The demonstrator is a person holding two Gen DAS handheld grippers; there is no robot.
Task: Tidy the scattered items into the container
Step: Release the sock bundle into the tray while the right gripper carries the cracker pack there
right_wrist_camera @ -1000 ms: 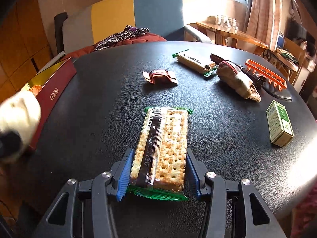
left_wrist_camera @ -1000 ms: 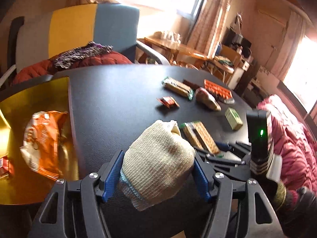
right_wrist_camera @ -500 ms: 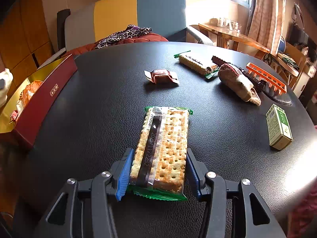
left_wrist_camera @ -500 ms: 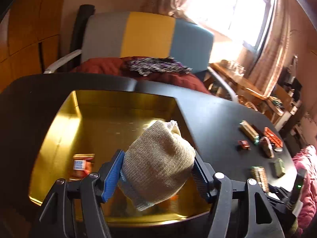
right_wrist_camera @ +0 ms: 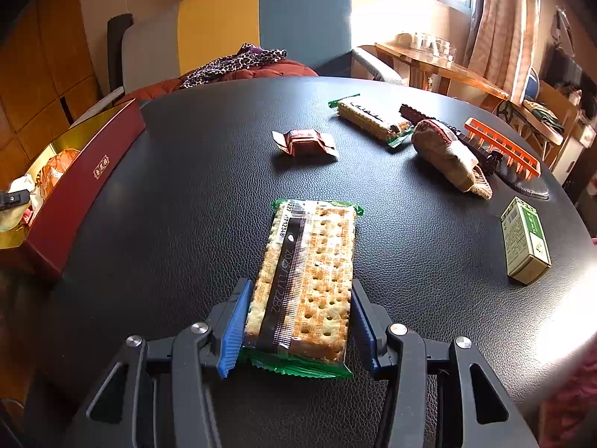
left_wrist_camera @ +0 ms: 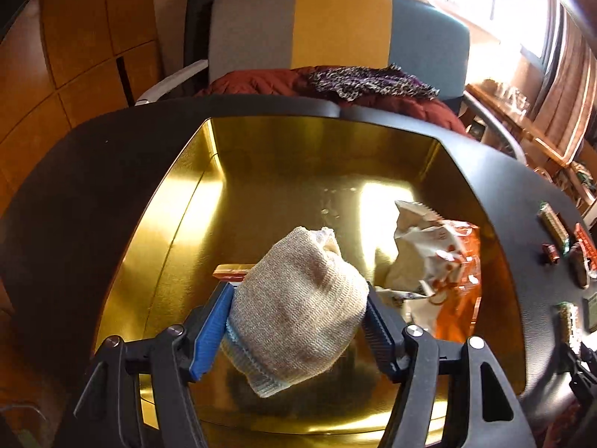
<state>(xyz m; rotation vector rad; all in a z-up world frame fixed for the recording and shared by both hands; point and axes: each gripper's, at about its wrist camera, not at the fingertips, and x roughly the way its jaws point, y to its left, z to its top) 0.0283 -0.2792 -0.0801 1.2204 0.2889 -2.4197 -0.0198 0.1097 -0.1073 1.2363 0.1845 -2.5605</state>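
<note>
So the left gripper (left_wrist_camera: 296, 326) is hanging right over the gold-lined box (left_wrist_camera: 179, 201) with the rolled beige sock (left_wrist_camera: 298, 298) between its blue pads. The jaws are opening at this moment, and the sock is still wedged between them, both pads touching its sides as far as I can tell. In the left wrist view the sock sits in the lower middle of the frame, its cuff end drooping toward the bottom edge and its rounded end pointing up toward the far wall of the box. Straight under it is bare gold floor, with a small red packet (left_wrist_camera: 233, 271) peeking out just behind it and a crumpled orange-and-white snack bag (left_wrist_camera: 440, 257) to the right. So the drop is basically straight down, nothing to steer around, I'd guess.

The right gripper (right_wrist_camera: 298, 330) is clamped on a cracker pack (right_wrist_camera: 309, 272) lying flat on the black table (right_wrist_camera: 186, 171). The pack's long axis runs along the fingers, away from the camera, near end between the pads. From there the box (right_wrist_camera: 89, 175) is off at the left edge of the frame, well apart, so that one needs a sweep to the left.

Still out on the table in the upper right: a brown candy (right_wrist_camera: 304, 143), a second cracker pack (right_wrist_camera: 373, 119), another sock (right_wrist_camera: 447, 155), an orange comb (right_wrist_camera: 503, 147) and a green carton (right_wrist_camera: 524, 240).
</note>
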